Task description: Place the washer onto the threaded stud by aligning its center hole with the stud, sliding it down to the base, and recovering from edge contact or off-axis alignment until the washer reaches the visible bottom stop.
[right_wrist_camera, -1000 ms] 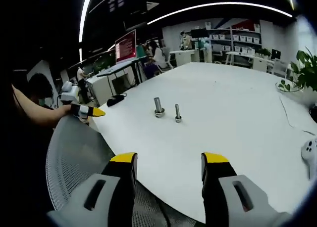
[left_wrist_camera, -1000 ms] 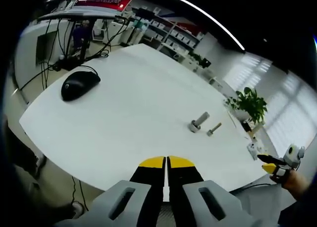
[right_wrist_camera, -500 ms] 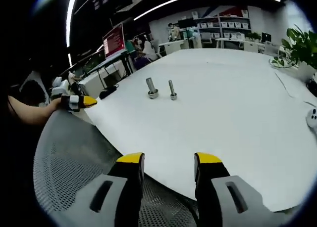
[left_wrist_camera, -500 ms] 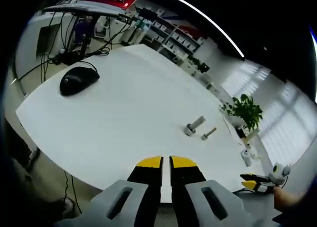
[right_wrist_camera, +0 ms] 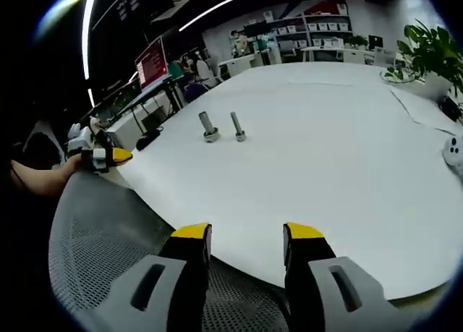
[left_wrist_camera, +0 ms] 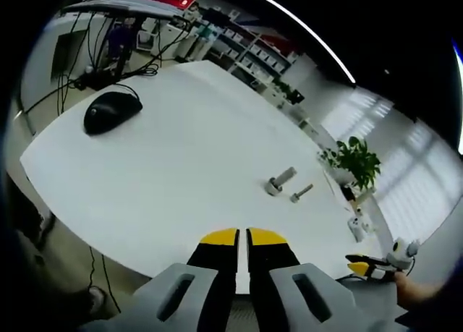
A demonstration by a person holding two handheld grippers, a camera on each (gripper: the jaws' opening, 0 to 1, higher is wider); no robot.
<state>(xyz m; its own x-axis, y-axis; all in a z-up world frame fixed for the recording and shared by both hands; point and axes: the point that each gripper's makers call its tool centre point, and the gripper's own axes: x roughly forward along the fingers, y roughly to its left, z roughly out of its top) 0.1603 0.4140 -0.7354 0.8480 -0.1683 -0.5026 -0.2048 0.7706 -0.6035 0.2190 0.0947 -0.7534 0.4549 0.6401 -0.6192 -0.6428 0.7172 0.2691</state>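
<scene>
Left gripper (left_wrist_camera: 242, 236), jaws nearly together and empty, hovers at the white table's (left_wrist_camera: 181, 158) near edge. Right gripper (right_wrist_camera: 246, 232) is parted and empty over a mesh chair (right_wrist_camera: 101, 238). Mid-table, the washered stud (left_wrist_camera: 277, 182) stands beside a thinner bolt (left_wrist_camera: 301, 193); a black mouse (left_wrist_camera: 110, 113) lies well away.

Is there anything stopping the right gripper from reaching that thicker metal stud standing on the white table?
Probably not. The right gripper hangs open at the table's near edge, and only bare tabletop lies between it and the stud. The thinner bolt stands beside the stud, apart from it.
</scene>
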